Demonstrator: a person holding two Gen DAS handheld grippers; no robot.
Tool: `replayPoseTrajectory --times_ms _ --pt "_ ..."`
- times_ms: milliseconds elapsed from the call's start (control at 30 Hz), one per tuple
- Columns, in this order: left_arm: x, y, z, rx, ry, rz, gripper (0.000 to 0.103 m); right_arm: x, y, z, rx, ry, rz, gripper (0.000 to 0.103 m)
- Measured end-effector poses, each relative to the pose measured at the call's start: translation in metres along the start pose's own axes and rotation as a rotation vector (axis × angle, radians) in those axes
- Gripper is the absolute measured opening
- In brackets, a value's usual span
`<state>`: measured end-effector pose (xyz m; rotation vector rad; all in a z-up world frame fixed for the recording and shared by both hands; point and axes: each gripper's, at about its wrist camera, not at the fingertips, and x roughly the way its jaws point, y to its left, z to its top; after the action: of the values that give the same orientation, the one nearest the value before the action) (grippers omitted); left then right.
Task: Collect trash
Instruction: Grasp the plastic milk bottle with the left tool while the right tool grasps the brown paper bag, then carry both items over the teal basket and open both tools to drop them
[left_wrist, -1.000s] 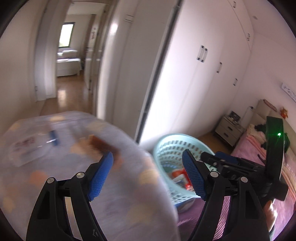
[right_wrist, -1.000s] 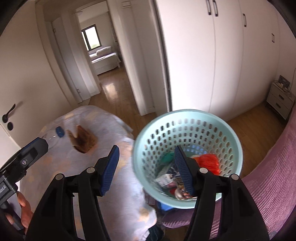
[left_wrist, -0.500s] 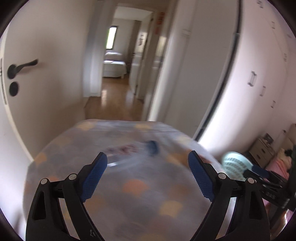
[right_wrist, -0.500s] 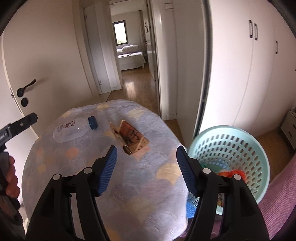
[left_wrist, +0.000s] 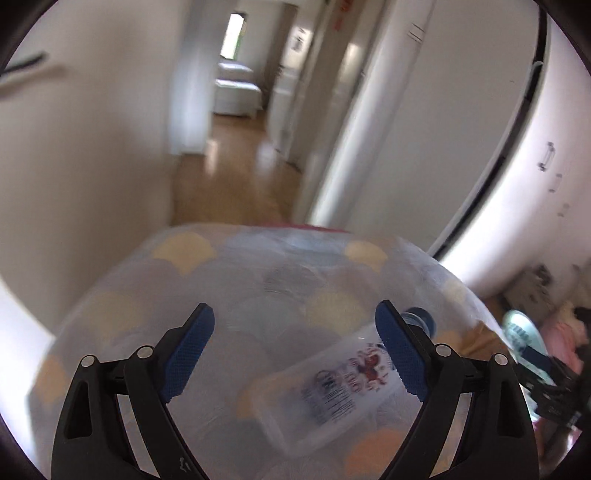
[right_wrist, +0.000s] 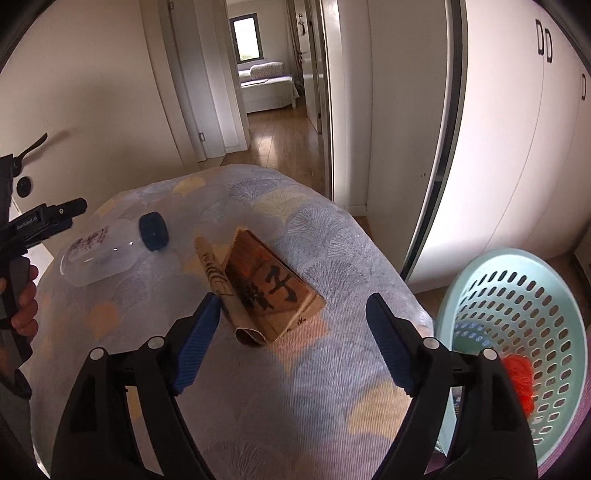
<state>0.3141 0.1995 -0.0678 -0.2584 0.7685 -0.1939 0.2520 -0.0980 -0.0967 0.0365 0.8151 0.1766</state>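
Two pieces of trash lie on the cloth-covered counter (right_wrist: 314, 229): a clear plastic bottle (right_wrist: 99, 254) with a blue cap (right_wrist: 154, 232) on its side toward the left, and a flattened brown paper bag (right_wrist: 269, 288) with dark printed characters nearer the middle; the pale green basket (right_wrist: 517, 280) stands off the counter's right edge with some red and other trash already in it. The left gripper (left_wrist: 295, 347) hangs just above the bottle (left_wrist: 332, 391) with its fingers (left_wrist: 186, 354) wide apart and nothing between them; the right gripper (right_wrist: 291, 339) is likewise spread and empty, with the near end of the bag between its fingers (right_wrist: 195, 343). The step in hand looks to be a pickup, probably one item per gripper; for the bottle, the left gripper would do best to turn so that the fingers straddle the body across its width, at the labelled middle and not the tapering neck, since a smooth round body may roll or squirt out of an off-centre squeeze; for the bag, the right gripper should come down low and pinch the raised, folded near edge, because the flat part offers little to hold; the left view is blurred, so the exact gap between fingers and bottle cannot be told.
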Motion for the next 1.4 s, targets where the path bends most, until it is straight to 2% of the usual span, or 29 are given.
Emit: replayPoseTrajectory --times_ms 100,267,533,667,733,800,1000,1133,1400 --pt "0.011 -0.001 -0.003 0.021 0.071 -0.074 0.086 0.016 0.004 0.005 0.007 0.024 0.019 0.079" --pt "0.01 -0.02 -0.023 0.13 0.101 -0.056 0.086 0.034 0.012 0.008 -0.012 0.07 0.045 0.079" --pt "0.001 -0.043 -0.042 0.222 0.123 -0.123 0.086 0.041 0.02 0.007 -0.044 0.083 0.059 0.078" --pt "0.015 -0.055 -0.047 0.258 0.164 -0.062 0.085 0.041 0.026 0.003 -0.064 0.079 0.059 0.06" --pt "0.023 -0.058 -0.051 0.257 0.185 -0.01 0.081 0.037 0.027 0.002 -0.078 0.068 0.058 0.055" --pt "0.028 -0.06 -0.053 0.25 0.195 0.009 0.072 0.034 0.029 0.001 -0.092 0.056 0.059 0.048" --pt "0.015 -0.069 -0.058 0.243 0.182 0.115 0.055 0.012 0.038 -0.008 -0.142 -0.023 0.054 0.026" --pt "-0.011 -0.077 -0.065 0.196 0.138 0.078 0.053 -0.001 0.038 -0.013 -0.142 -0.038 0.053 0.02" --pt "-0.059 -0.119 -0.074 0.199 0.039 -0.013 0.053 -0.056 0.023 -0.018 -0.096 -0.119 0.057 0.019"
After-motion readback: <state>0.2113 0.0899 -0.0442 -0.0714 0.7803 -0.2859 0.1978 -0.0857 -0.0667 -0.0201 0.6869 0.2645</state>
